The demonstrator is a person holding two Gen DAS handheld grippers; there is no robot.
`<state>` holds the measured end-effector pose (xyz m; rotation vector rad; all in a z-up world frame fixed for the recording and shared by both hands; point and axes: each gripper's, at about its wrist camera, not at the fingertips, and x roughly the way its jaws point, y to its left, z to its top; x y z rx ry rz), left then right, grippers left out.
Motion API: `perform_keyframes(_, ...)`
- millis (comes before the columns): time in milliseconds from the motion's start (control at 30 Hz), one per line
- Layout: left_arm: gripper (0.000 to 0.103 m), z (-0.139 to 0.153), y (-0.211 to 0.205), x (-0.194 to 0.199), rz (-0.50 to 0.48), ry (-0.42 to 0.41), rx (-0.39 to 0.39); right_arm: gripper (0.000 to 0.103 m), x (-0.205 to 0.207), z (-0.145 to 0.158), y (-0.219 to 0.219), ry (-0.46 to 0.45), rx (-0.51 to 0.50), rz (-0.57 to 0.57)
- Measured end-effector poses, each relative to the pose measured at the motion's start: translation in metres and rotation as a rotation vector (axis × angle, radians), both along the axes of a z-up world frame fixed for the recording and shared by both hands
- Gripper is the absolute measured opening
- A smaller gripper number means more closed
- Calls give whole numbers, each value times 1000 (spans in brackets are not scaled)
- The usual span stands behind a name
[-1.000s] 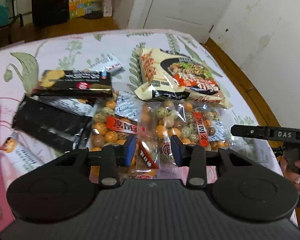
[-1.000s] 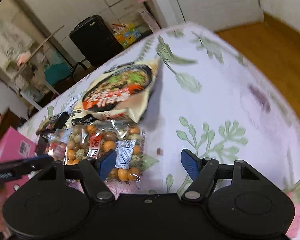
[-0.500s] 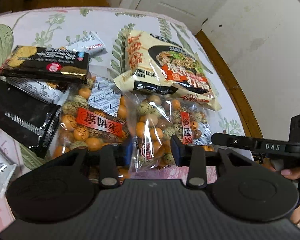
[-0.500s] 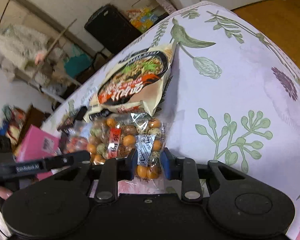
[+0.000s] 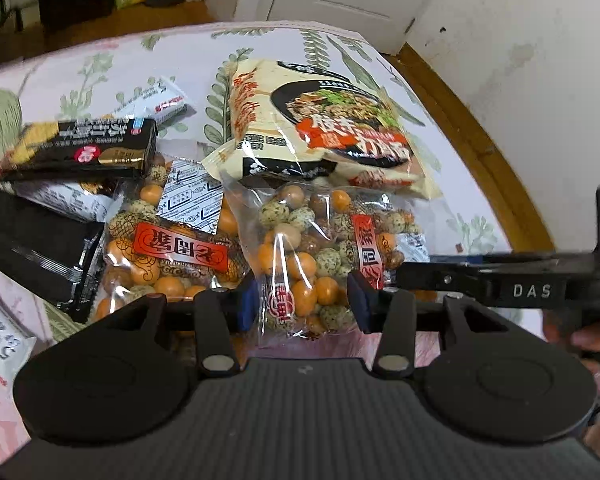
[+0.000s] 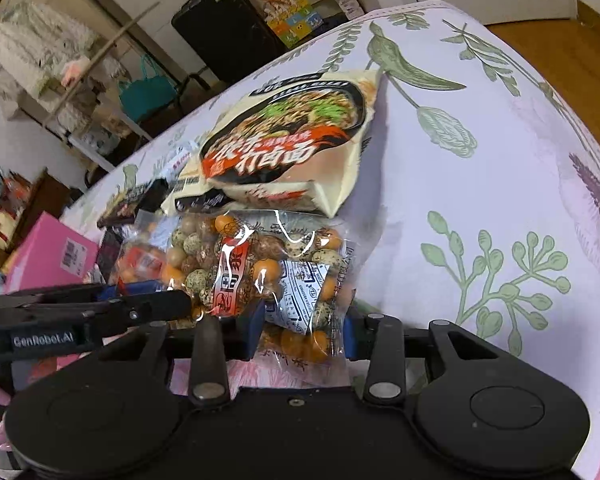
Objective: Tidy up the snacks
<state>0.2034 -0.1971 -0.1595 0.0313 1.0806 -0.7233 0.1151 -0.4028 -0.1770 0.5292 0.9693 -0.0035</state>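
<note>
**Two claws on one bag of coated nuts**

We judge the clear nut bag (image 5: 320, 256), at centre frame below the noodle packet (image 5: 316, 128), light, crinkly and slippery; its flat sealed edge is the place to pinch. Left claw (image 5: 302, 306) and right claw (image 6: 300, 330) both straddle its near end, jaws opening, pads not pressing. Half a second ago the right claw was clenched tighter.
</note>
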Motion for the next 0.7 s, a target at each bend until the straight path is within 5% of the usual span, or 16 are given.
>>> perform_keyframes(700,45,32,41,-55,19,14,75,54,-22,32,66,106,-79,94)
